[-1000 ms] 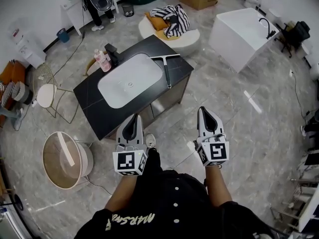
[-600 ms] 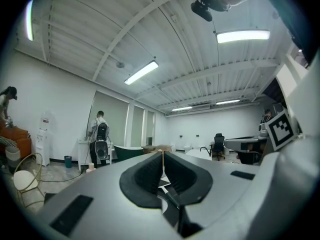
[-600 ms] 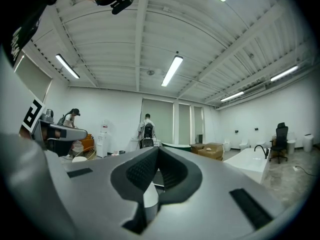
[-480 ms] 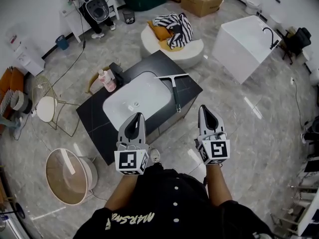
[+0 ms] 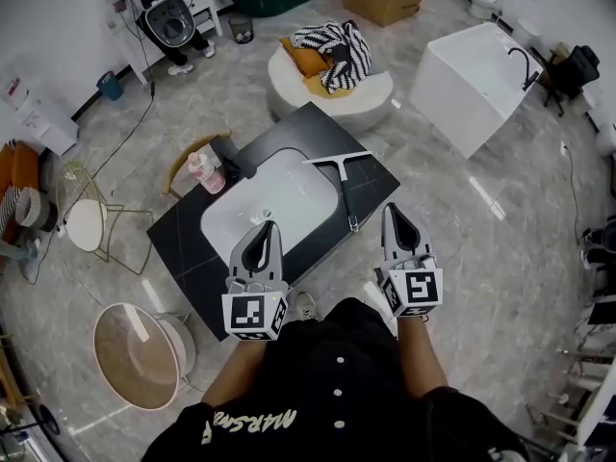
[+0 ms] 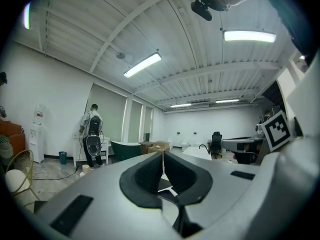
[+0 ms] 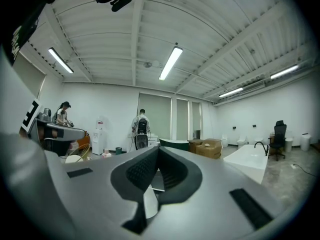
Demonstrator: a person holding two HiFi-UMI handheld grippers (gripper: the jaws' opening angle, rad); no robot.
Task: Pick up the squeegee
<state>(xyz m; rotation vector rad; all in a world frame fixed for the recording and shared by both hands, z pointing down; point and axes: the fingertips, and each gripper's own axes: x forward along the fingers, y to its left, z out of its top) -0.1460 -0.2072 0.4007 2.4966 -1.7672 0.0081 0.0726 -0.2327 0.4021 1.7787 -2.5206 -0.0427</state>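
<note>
**Both grippers held shut, squeegee untouched on the counter**

The squeegee is seen lying flat on the black vanity top, just right of the white basin. Its blade is set across the far side and its handle is pointed back towards the person. A pink bottle is stood at the far left of the basin.

The left gripper is held level over the near edge of the basin, jaws pressed together with nothing between them. The right gripper is carried alongside, near the handle's end but apart from it. Its jaws are likewise closed tip to tip, and nothing is gripped. The tool is touched by neither gripper.
</note>
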